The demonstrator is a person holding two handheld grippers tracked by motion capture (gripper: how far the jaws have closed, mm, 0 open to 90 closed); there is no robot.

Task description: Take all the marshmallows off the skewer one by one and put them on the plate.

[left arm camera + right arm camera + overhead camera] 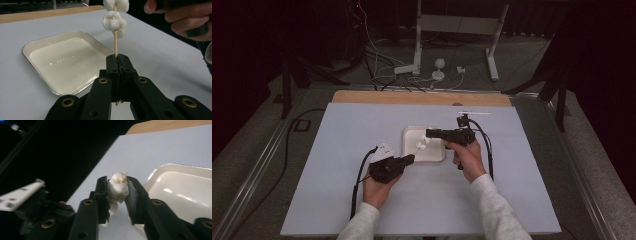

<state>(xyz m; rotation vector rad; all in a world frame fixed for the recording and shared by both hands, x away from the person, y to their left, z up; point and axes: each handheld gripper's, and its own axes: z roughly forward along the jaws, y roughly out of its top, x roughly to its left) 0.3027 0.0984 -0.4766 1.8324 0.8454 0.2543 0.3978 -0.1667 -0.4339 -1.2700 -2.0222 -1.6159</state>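
Note:
My left gripper (117,58) is shut on the lower end of a thin wooden skewer (115,42), which stands upright from the jaws. A white marshmallow (114,22) is threaded on it, with another marshmallow (116,4) above at the frame's top. In the right gripper view my right gripper (118,182) is shut on the top marshmallow (118,187), and the skewer's tip (123,179) pokes out of it. From above, the left gripper (411,159) and the right gripper (428,133) meet at the marshmallows (422,145) over the white tray (435,155).
The shallow white tray (65,60) lies on a pale blue-grey mat (337,165) that covers the table. A wooden strip (412,97) runs along the mat's far edge. A white stick-like piece (474,113) lies behind the right gripper. Cables and table legs are on the floor beyond.

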